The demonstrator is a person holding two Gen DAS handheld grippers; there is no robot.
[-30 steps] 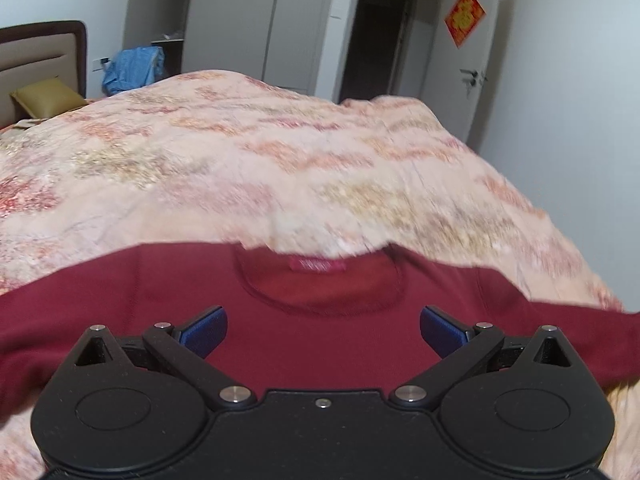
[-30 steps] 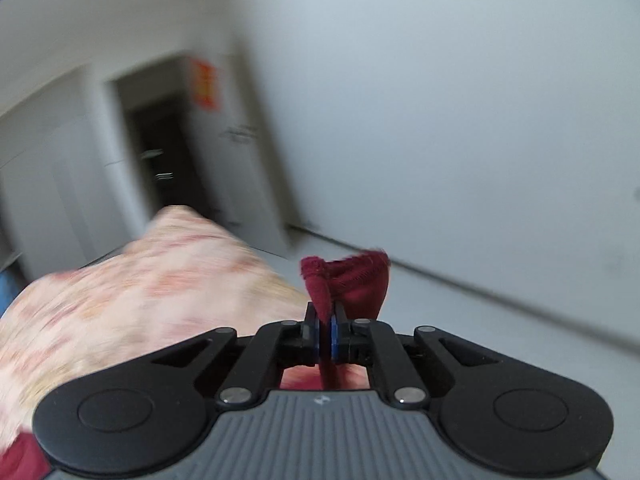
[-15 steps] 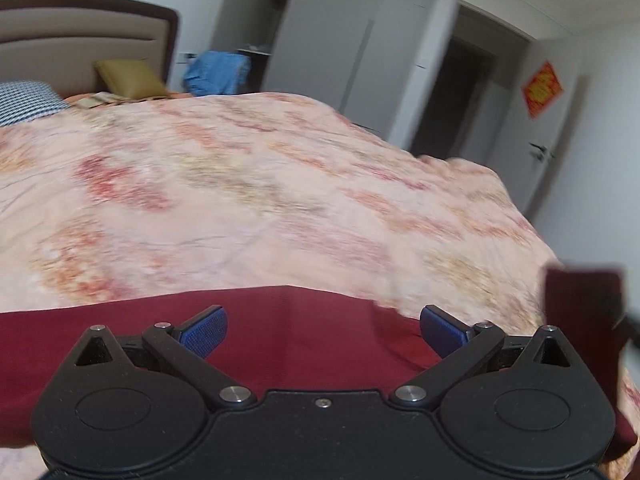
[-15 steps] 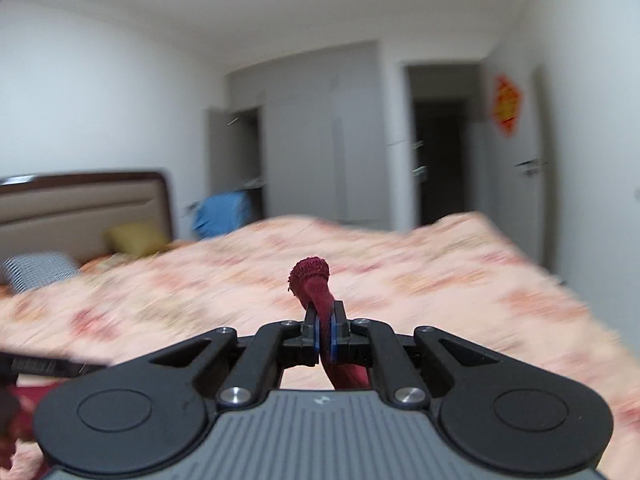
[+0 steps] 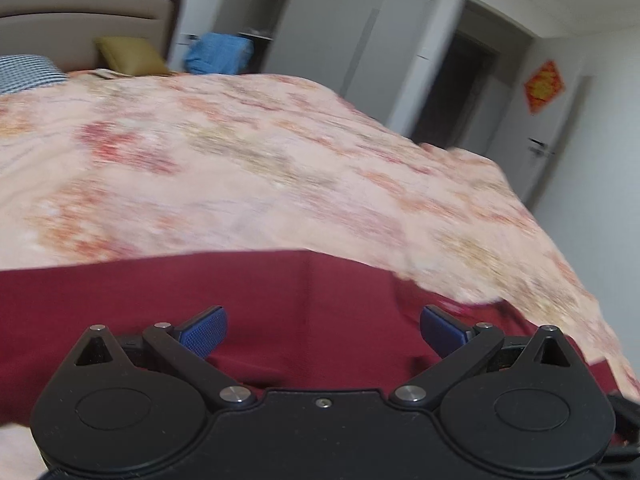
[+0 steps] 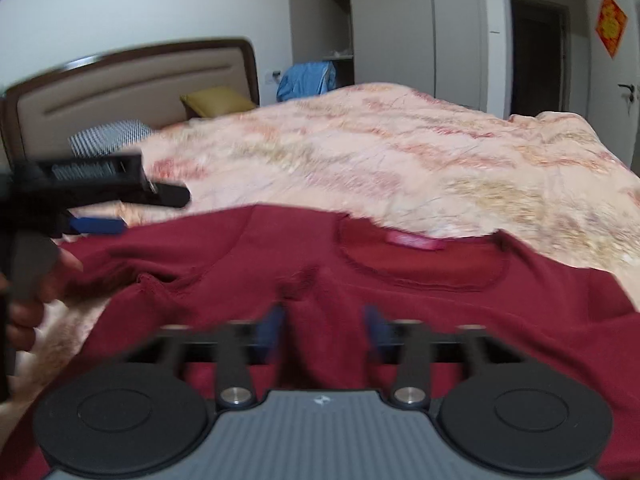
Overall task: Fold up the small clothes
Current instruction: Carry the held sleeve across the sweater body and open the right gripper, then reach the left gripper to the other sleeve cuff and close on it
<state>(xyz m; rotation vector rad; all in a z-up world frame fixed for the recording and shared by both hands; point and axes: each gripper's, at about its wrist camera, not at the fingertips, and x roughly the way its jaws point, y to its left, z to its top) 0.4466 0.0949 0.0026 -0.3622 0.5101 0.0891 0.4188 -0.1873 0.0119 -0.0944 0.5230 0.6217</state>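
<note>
Bed (image 6: 440,168): a wide floral quilt covers it, headboard and pillows at the far end; it serves as the folding surface.
Sweater (image 6: 400,292): dark red, spread on the near part of the quilt, collar and label facing away from the cameras. In the right wrist view a sleeve lies across the body near the middle, with a raised ridge of cloth between the right fingers.
Left gripper (image 5: 323,326): jaws spread wide, nothing in them, hovering just over the sweater's left part. In the right wrist view it shows at the left edge, held by a hand (image 6: 28,312).
Right gripper (image 6: 324,328): blurred, but the blue pads stand clearly apart, so it looks released; the ridge of cloth sits between them without being pinched.
Step in hand: judged as laying the sleeve inward across the body and letting go.
Doing it well: lift the right gripper straight off so the cloth is not dragged back; check that the sleeve lies flat and the fold edge runs straight down from the shoulder; smooth the ridge before the next fold.
Risk: soft knit on a soft quilt can bunch or slide if pulled sideways.
Containers: an open wardrobe (image 6: 332,20) stands beyond the bed; its contents are too small to tell. A blue garment (image 6: 306,78) lies beside it.
</note>
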